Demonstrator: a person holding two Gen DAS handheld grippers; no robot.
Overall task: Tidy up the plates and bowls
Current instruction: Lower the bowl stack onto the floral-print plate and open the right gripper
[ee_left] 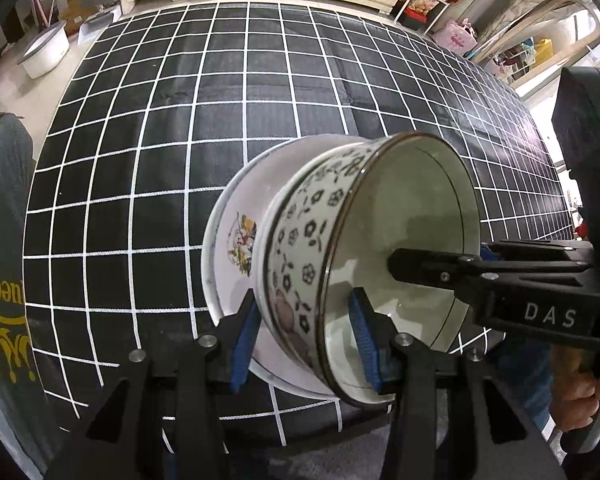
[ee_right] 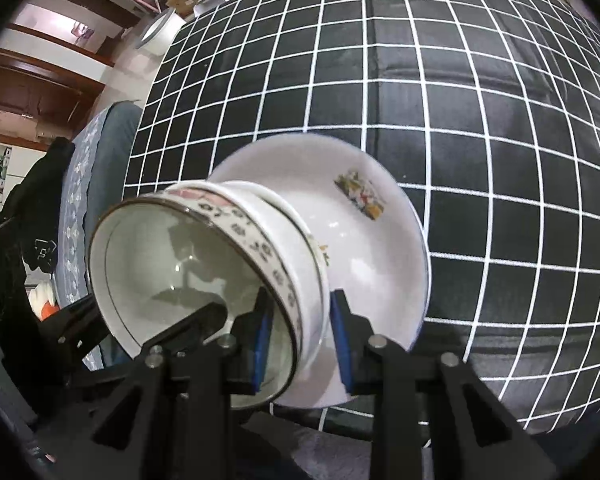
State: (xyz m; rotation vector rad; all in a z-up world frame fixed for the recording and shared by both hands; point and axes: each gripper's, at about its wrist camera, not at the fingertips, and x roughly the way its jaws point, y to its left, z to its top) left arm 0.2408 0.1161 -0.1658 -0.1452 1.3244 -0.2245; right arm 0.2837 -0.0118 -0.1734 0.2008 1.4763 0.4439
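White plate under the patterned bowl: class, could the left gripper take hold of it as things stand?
Probably not yet. The left gripper is shut on the patterned bowl, which sits on the white plate. The plate's far rim looks bare, so once freed it likely could.

right tool (ee_left: 548,316) body: white letters "DAS", seen from left wrist view
grey cover (ee_left: 4,280) at left edge: yellow print, partly cut off, reads "ueen" sideways, crown-like logo below it
patterned bowl (ee_left: 320,240) band: flower marks only, no legible text
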